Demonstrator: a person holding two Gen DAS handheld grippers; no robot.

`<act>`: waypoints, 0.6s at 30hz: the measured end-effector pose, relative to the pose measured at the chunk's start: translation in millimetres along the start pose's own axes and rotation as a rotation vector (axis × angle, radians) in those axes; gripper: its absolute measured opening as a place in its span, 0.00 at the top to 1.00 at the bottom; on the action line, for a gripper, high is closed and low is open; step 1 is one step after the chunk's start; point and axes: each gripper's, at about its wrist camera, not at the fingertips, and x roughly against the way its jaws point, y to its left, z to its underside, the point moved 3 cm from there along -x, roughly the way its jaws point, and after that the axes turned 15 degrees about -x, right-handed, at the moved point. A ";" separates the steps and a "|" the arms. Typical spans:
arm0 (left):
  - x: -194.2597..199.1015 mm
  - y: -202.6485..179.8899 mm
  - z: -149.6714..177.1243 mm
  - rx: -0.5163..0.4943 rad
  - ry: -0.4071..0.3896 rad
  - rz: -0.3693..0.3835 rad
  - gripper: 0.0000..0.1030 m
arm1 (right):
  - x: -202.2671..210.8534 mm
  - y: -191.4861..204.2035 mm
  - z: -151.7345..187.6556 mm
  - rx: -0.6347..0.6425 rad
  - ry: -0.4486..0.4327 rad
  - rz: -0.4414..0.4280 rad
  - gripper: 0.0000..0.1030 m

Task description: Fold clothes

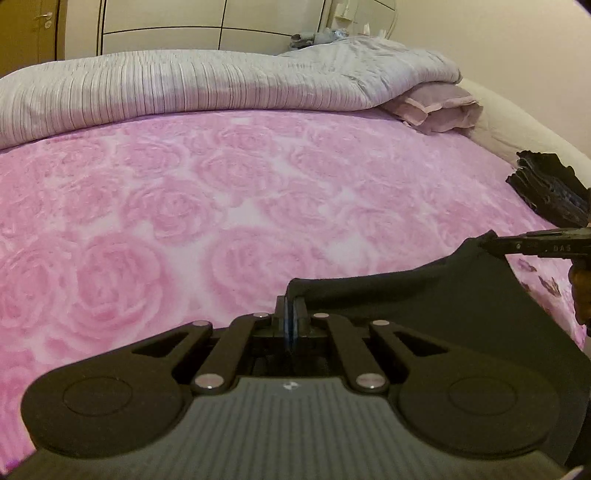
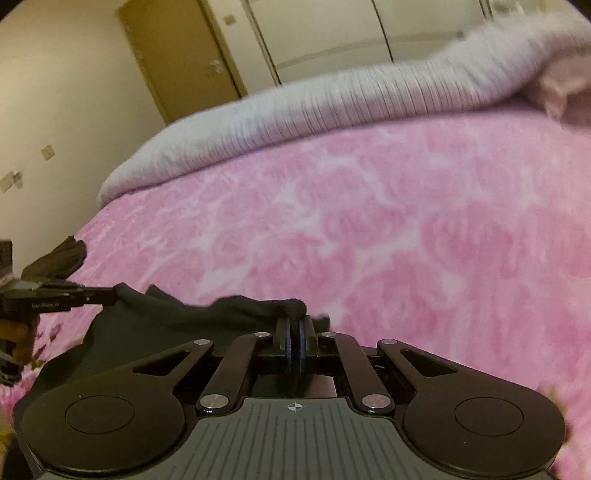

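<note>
the left gripper (image 1: 291, 314) is pinched tight on one top corner of a black cloth (image 1: 424, 306), with no gap between its two sides. the right gripper (image 2: 294, 325) is pinched tight on the other top corner of the same cloth (image 2: 207, 317). in the left view the right gripper (image 1: 491, 245) pokes in from the right edge, with its tip on the far corner. in the right view the left gripper (image 2: 107, 293) pokes in from the left edge in the same way. the cloth stretches between the two grippers and hangs down in front, just over a bed with a pink rose blanket (image 1: 221, 206). a folded dark pile (image 1: 546, 192) sits near the right edge of the bed. a grey striped quilt (image 1: 184, 85) is bunched along the far side, with a pale pink pillow (image 1: 439, 110) under its end. a brown door (image 2: 181, 55) and white cupboards (image 1: 203, 26) stand behind.
</note>
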 end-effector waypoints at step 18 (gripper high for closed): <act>107.6 -35.6 25.3 -0.055 -0.016 -0.104 0.86 | 101.6 61.2 61.5 0.104 0.010 -0.059 0.72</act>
